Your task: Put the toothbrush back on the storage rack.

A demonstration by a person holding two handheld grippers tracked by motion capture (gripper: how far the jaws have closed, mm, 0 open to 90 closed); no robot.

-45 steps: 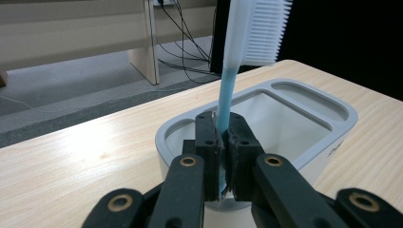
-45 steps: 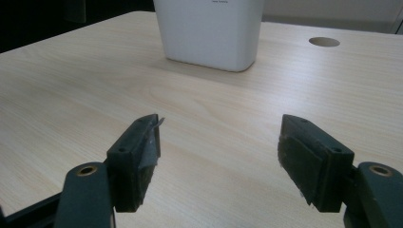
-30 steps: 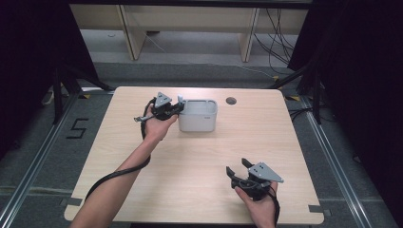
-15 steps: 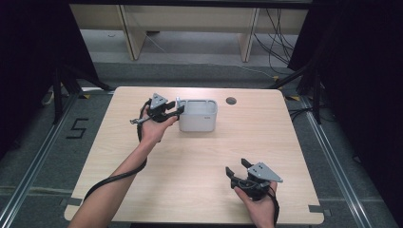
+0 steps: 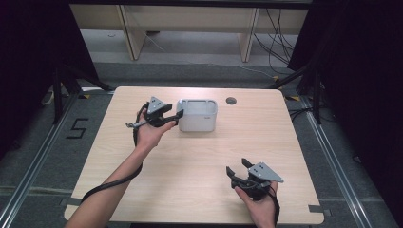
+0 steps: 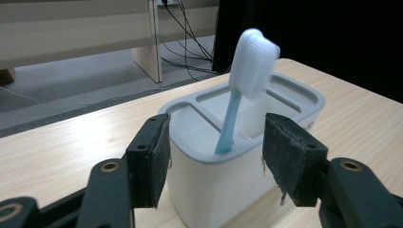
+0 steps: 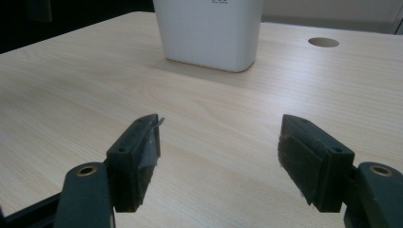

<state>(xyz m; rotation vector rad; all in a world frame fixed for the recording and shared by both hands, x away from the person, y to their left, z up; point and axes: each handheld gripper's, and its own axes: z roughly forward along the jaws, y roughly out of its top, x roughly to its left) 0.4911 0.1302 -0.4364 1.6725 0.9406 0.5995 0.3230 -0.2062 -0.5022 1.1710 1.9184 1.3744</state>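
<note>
Pale blue toothbrush [image 6: 247, 80] standing, probably loose, in white holder [image 5: 197, 115] on counter [image 5: 190, 161]. Left hand-held gripper [image 6: 216, 156] spread: draw straight back, clear. Right hand-held gripper [image 7: 221, 156] spread, well apart.

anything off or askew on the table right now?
Nothing serious. The toothbrush stands head-up in the white holder and leans to one side instead of upright; its head is blurred. The holder sits upright on the table, nothing spilled. The pad on one jaw of the right tool looks frayed at its tip.
</note>
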